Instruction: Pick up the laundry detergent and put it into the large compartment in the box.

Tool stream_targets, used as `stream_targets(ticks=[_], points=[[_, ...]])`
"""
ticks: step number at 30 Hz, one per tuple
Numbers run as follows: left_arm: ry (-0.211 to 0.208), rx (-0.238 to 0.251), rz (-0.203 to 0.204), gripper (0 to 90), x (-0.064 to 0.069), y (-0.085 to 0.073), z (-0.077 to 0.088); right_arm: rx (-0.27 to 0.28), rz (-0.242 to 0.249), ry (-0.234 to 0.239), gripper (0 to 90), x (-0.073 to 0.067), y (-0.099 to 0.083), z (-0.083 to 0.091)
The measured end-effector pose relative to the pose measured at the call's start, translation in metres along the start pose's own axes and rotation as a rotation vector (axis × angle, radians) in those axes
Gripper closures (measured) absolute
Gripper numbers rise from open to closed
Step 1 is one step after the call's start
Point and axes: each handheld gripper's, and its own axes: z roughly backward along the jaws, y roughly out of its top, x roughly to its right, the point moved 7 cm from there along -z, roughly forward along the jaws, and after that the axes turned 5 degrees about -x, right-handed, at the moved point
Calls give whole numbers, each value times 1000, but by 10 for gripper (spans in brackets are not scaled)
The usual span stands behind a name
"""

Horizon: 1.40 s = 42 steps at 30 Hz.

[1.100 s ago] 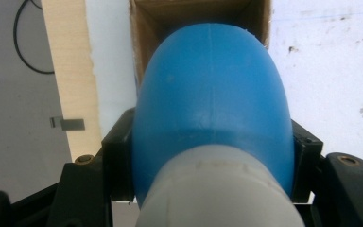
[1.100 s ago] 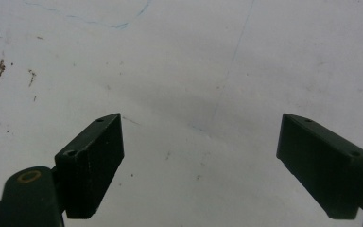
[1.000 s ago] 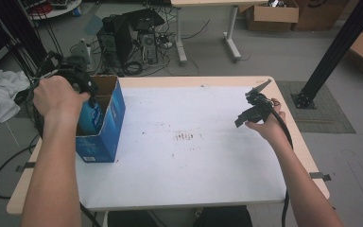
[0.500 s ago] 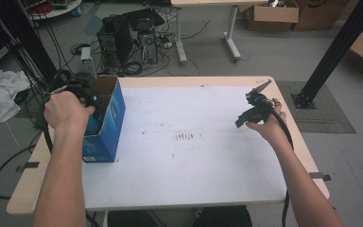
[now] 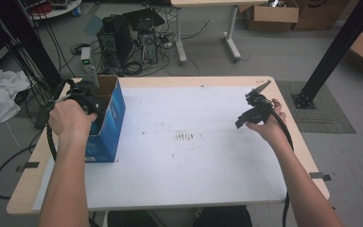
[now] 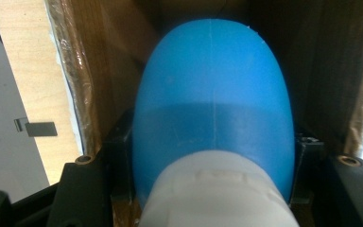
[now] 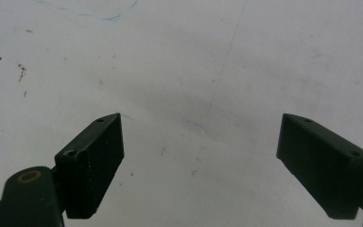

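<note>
Since a second ago our left tongs (image 5: 86, 94) have lifted inside the blue box (image 5: 108, 124), clamped on a blue-and-white bottle (image 6: 212, 118), likely drawing it out; our right tongs (image 7: 203, 165) hover apart above the worktop (image 5: 179, 161).

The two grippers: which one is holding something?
The left gripper, at the blue box: its jaws clamp a blue bottle with a white cap. The right gripper hangs open over the bare white table.
</note>
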Motion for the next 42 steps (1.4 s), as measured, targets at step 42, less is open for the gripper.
stream_targets(ticks=[42], points=[[-13,33,6,328,-1,0,-5,-6,-4,5,156,0,-1,-1]])
